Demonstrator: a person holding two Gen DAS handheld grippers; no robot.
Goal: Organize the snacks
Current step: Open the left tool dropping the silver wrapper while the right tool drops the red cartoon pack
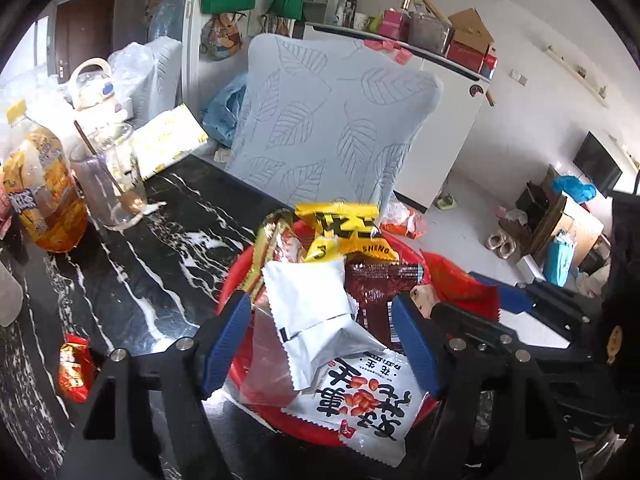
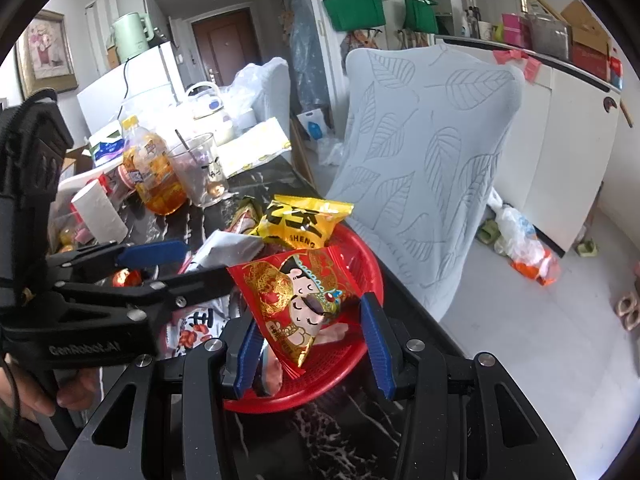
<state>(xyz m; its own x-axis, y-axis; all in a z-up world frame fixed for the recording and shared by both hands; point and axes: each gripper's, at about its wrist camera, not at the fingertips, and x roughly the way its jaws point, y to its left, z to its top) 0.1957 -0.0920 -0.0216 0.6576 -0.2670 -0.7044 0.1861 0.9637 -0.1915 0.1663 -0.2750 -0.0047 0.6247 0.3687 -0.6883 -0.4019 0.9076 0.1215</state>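
A red basket (image 1: 236,280) (image 2: 360,360) sits at the edge of the black marble table and holds several snack packs. A yellow pack (image 1: 344,232) (image 2: 300,220) lies at its far side. A silver pack (image 1: 316,312) and a white peanut pack (image 1: 360,400) lie under my left gripper (image 1: 320,340), which is open over them. My right gripper (image 2: 310,340) is open, with a red cartoon pack (image 2: 296,300) between its fingers over the basket. A small red wrapped snack (image 1: 74,364) lies on the table to the left.
A chair with a grey leaf-pattern cover (image 1: 332,120) (image 2: 424,168) stands behind the basket. An orange drink bottle (image 1: 44,188) (image 2: 154,168), a glass cup with a spoon (image 1: 108,176) (image 2: 200,172), a paper roll (image 2: 100,212) and a kettle (image 1: 94,84) crowd the table's left.
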